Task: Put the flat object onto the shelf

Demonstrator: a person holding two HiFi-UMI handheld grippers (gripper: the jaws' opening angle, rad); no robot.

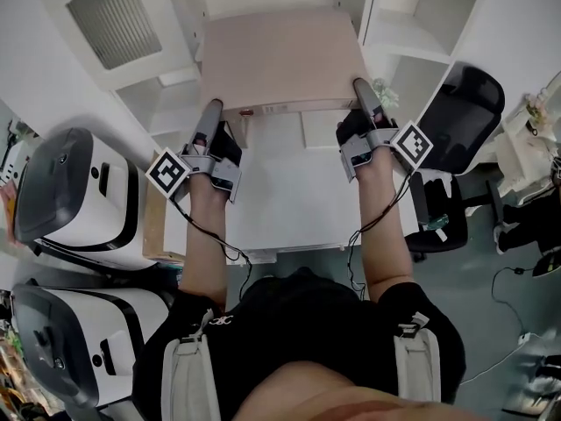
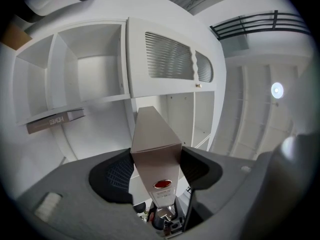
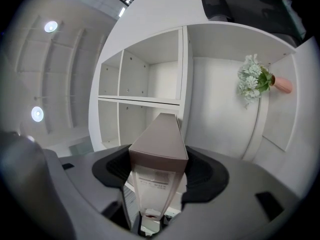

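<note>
SHELF RUN, MID-CARRY: A person holds a flat box [image 1: 280,55] out in front of a white shelf unit [image 1: 412,20], one tool per side. The left gripper [image 2: 156,170] is clenched on the box's left edge and the right gripper [image 3: 159,170] is clamped on the opposite edge. In both gripper views the pale pinkish-beige carton fills the gap btwn the dark pads, w/ its thin side facing the lens.

The box is in the air, roughly level and above the white table [image 1: 289,209]. It touches no shelf board, so the placing step looks not yet done.

The two-sided hold makes sense. The carton is broad and thin, so a single pinch at one edge would prob. let it droop or twist. Gripping near the person's end of each side leaves the far end free, likely so it can lead into an opening.

Ahead lie open white compartments [image 3: 150,69], seen past the right-hand jaws. Which one is the target cannot be told.

Nearby, a louvred cabinet door [image 2: 170,56] hangs by the left side, and a book [image 2: 55,120] lies flat on one board. A pink vase of pale flowers [image 3: 260,79] sits on the right, and a black office chair [image 1: 465,112] stands beside the unit. The vase is the likeliest snag if the box swings wide.
</note>
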